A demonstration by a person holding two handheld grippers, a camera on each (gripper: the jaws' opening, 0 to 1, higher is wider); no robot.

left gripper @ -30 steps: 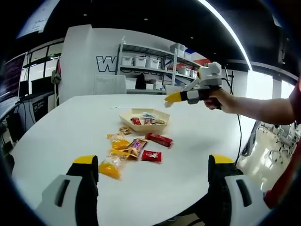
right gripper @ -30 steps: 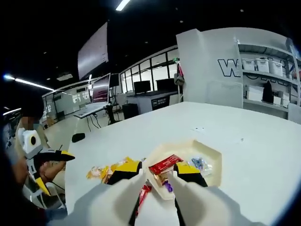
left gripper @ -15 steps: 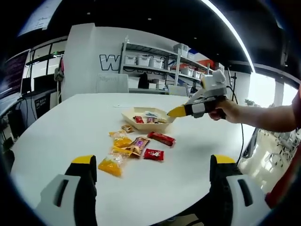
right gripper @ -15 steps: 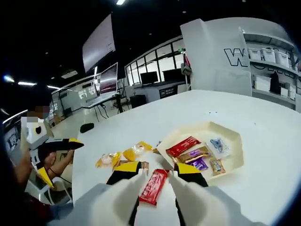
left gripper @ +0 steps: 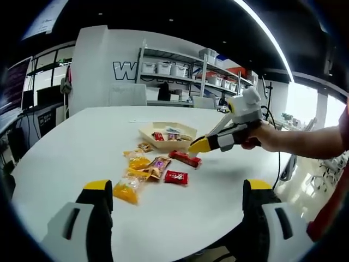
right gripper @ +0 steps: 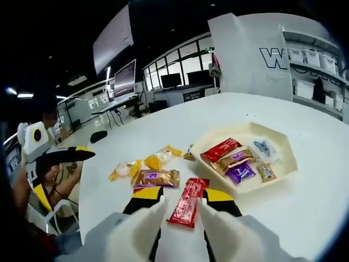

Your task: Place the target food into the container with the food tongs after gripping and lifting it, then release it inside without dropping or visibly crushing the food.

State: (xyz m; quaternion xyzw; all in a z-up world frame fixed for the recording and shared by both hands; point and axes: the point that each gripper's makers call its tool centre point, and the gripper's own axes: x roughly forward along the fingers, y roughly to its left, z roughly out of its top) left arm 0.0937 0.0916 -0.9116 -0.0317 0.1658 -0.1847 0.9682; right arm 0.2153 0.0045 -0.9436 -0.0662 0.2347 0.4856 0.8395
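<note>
Right gripper (right gripper: 182, 203) hovered with jaws spread, straddling the long red bar (right gripper: 188, 202), whose long axis ran forward between the jaws, toward the table's far edge. Beyond it lay the tray (right gripper: 289, 172), already holding snacks. Left gripper (left gripper: 177, 191), also spread and empty, hung near the table's (left gripper: 65, 147) near edge, farther off.

Red bar (right gripper: 187, 202): long glossy wrapper, flat on the table, lying lengthwise, just beside tray (right gripper: 289, 164). Tray: shallow, cream, hexagonal, upright; holds a red bar, a gold bar, a purple packet and two small packets.
</note>
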